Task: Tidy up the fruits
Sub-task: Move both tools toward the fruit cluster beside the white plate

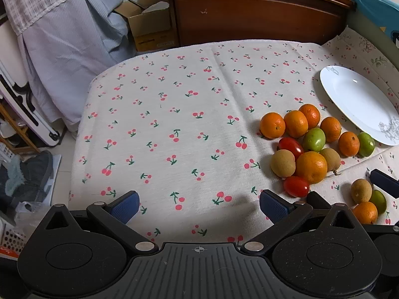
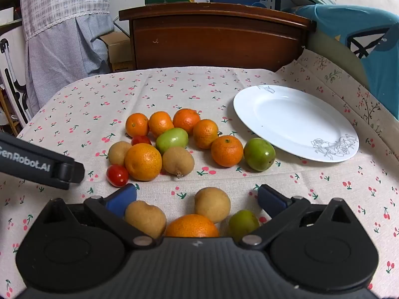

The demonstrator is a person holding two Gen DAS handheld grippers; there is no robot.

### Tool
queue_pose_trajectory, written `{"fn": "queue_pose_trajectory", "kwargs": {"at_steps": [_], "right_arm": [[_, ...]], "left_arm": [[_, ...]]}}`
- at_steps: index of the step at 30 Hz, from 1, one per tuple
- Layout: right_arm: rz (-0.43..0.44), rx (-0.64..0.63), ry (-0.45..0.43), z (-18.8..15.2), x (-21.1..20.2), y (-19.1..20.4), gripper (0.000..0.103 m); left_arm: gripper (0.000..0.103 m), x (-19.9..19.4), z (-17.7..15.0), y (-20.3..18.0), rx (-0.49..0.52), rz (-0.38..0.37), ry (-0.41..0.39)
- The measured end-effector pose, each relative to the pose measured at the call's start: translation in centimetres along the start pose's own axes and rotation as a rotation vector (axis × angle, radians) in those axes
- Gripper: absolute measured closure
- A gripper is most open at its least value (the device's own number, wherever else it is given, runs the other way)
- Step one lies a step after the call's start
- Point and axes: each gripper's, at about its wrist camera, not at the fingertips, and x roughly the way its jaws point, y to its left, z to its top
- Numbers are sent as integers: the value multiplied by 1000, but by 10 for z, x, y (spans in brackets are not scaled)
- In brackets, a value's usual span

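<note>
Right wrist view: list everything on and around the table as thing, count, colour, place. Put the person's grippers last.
oranges: seven, orange; six in the central cluster, one close to the right gripper
green fruits: three, green; one in the cluster, one beside the plate, one close to the right gripper
brown fruits: four, tan; two in the cluster, two close to the right gripper
cherry tomatoes: two, red; left side of the cluster
plate: one, white, empty; right of the cluster
tablecloth: one, cream with red cherries; covering the table
headboard: one, dark brown; behind the table
left gripper: one, black with blue pads; open, over bare cloth
right gripper: one, same colours; open, holding nothing
</note>
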Motion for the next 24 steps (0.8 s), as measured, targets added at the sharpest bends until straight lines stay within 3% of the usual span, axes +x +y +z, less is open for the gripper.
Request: {"fn": "queue_pose_trajectory", "kwargs": {"at_steps": [4,12,18,24], "right_arm": [[18,-14,21,-1,-3,-1,1],[43,0,200,12,-13,1,1],[43,60,201,26,-39,-12,1],[-18,151,187,45,-64,-37,1]], "left_arm": [[0,-7,2,2,0,4,1],[0,-25,9,-1,14,7,-25],[0,-44,16,1,-2,-4,-49],[0,-57,18,-3,-2,-17,-49]]}}
